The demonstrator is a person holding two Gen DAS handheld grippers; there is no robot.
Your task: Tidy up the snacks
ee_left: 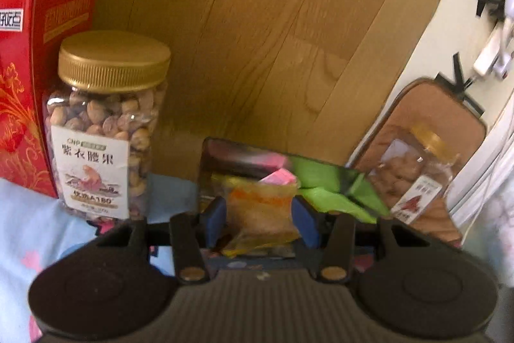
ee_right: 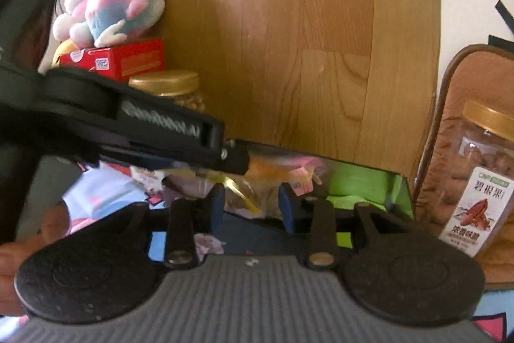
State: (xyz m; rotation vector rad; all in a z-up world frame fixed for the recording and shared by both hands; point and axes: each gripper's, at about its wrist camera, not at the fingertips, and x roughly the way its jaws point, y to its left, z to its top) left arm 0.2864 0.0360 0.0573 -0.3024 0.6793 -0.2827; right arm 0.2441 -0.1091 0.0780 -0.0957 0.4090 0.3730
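A dark box with a green lining (ee_left: 324, 174) (ee_right: 363, 182) holds several wrapped snacks. My left gripper (ee_left: 261, 214) is shut on a yellow-orange snack packet (ee_left: 261, 211) just above the box. In the right wrist view the left gripper (ee_right: 231, 161) reaches in from the left over the box. My right gripper (ee_right: 252, 204) is open and empty at the box's near edge, with wrapped snacks (ee_right: 257, 179) beyond its blue pads (ee_right: 287, 208).
A cashew jar with a gold lid (ee_left: 106, 124) (ee_right: 173, 89) stands left, beside a red box (ee_left: 29, 79) (ee_right: 122, 57) with a plush toy (ee_right: 119, 2) on top. A second nut jar (ee_left: 414, 172) (ee_right: 482, 176) stands right against a brown cushion (ee_left: 449, 108). A wooden panel (ee_left: 257, 37) is behind.
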